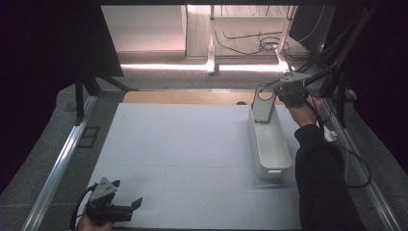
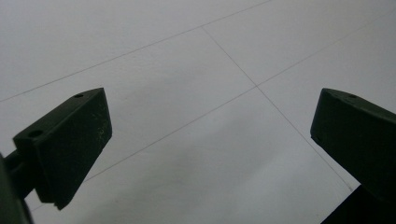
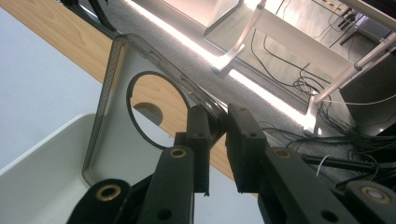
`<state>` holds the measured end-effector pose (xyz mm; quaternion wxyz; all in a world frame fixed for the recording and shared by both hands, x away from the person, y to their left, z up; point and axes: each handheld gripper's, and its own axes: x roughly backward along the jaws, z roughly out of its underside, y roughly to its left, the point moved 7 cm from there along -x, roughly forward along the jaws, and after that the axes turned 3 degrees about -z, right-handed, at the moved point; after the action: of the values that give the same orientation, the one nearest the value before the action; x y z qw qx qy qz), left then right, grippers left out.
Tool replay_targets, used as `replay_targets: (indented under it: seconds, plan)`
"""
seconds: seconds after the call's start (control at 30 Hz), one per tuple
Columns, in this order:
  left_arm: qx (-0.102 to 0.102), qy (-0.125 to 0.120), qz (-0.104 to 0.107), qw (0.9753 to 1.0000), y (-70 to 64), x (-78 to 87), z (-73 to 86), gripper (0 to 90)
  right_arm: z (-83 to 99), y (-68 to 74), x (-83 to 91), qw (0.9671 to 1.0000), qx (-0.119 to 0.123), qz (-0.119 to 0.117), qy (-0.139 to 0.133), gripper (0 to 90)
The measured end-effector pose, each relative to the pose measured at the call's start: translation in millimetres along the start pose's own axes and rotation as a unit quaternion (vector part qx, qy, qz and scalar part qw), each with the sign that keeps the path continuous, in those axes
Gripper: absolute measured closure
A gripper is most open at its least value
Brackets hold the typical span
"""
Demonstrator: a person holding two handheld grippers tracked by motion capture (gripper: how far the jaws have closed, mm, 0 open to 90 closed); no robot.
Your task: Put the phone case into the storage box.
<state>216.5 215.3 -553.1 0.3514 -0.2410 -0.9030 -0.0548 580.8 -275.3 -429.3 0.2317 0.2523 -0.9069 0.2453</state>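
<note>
The right claw point(image 1: 284, 91) is gripping a clear phone case point(image 1: 263, 103) by its edge, holding it upright over the far end of the white bin point(image 1: 269, 144). The left claw point(image 1: 126, 207) is hovering wide apart over the near-left tabletop point(image 1: 183, 144).

Your right gripper point(image 3: 217, 135) has matt black jaws with brass-coloured rivets, clamped on a smoky, translucent, glossy plastic phone case point(image 3: 116, 107) with a ribbed edge. The bin point(image 1: 269, 144) beneath it looks like smooth white plastic with a slight sheen. Your table point(image 1: 183, 144) is matt white sheeting, edged by bare light wood point(image 1: 192, 97).
</note>
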Motion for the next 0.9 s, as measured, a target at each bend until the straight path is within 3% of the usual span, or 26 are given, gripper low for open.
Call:
replay_targets:
  seconds: [0.9]
  plan:
    - [0.0,0.002,0.002,1.0,-0.1,-0.4,0.0,0.0,4.2,3.1,-6.0,0.9999,-0.001,0.009,-0.005,75.5]
